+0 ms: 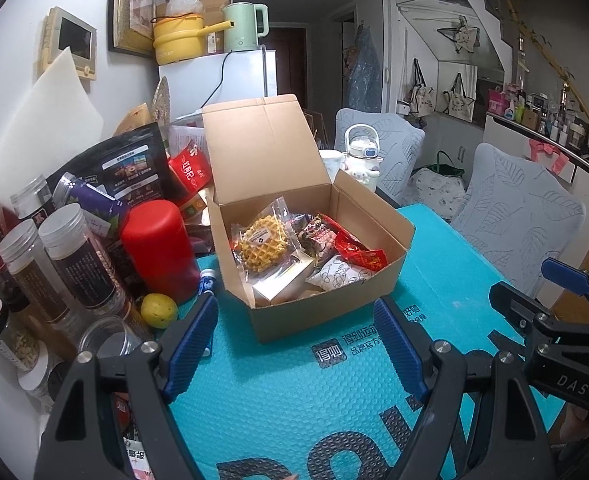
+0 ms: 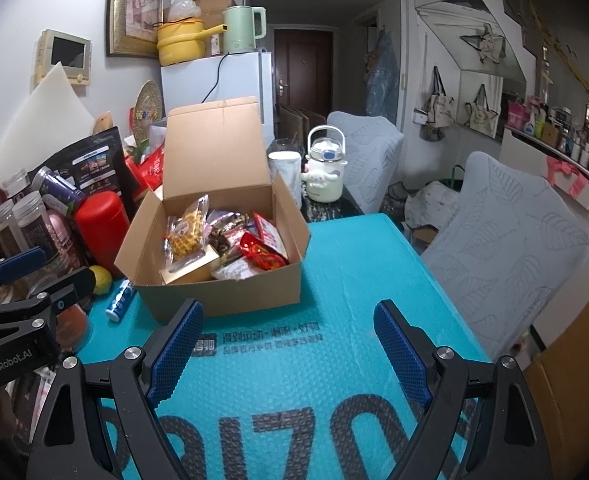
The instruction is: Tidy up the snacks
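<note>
The cardboard box (image 1: 326,280) sat on the teal mat (image 1: 294,400) toward its far left corner, lid flap standing upright at the back, with the snacks already lying inside it. The left gripper (image 1: 294,344) hung over the near part of the mat with its jaws wide apart and nothing between them; the right gripper (image 2: 290,344) stood the same way, spread and empty, just in front of the box's near wall. Inside, a waffle packet (image 1: 260,244) leaned against the left wall, a red wrapper (image 1: 360,254) lay toward the right, a white packet (image 1: 340,276) sat near the front wall and a small pale carton (image 1: 280,284) lay in the near left corner. These packets looked light, thin and crinkly, probably slippery in their film, and the waffle would likely crumble if pinched hard (a hold on the sealed edge seemed safer than on the middle). The box itself seemed stiff but light, best taken by a side wall or the lid's free edge. Its long axis ran from the mat's near left toward the far right, and its open mouth faced up. Left of the box stood a red canister (image 1: 158,248), clear jars (image 1: 74,256), and a yellow fruit (image 1: 158,309) near the mat's left edge, beside a small blue tube (image 2: 120,300).
</note>
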A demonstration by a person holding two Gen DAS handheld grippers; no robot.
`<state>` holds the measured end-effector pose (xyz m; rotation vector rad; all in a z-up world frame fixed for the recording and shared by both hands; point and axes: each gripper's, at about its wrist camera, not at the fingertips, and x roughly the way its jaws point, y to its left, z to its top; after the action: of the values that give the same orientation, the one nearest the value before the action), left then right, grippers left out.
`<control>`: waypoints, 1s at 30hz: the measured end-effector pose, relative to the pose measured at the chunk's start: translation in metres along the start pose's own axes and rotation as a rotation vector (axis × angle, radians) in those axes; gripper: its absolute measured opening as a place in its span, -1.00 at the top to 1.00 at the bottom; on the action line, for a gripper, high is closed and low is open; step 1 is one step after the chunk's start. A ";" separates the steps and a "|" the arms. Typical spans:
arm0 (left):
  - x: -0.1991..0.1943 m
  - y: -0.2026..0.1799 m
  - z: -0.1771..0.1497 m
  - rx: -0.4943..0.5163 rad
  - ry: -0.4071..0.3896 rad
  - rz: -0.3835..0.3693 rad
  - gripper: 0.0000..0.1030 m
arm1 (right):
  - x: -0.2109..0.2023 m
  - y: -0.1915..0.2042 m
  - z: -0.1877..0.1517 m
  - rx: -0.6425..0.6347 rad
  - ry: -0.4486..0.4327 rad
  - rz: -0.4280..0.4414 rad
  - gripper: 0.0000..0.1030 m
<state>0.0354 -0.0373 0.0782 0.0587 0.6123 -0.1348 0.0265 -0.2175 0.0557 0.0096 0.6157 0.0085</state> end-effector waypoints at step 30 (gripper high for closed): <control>0.010 0.011 -0.004 -0.011 0.032 -0.004 -0.56 | 0.002 0.007 -0.003 -0.008 0.017 0.011 -0.70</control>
<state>0.0423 -0.0275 0.0690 0.0493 0.6449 -0.1344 0.0259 -0.2109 0.0519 0.0049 0.6326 0.0218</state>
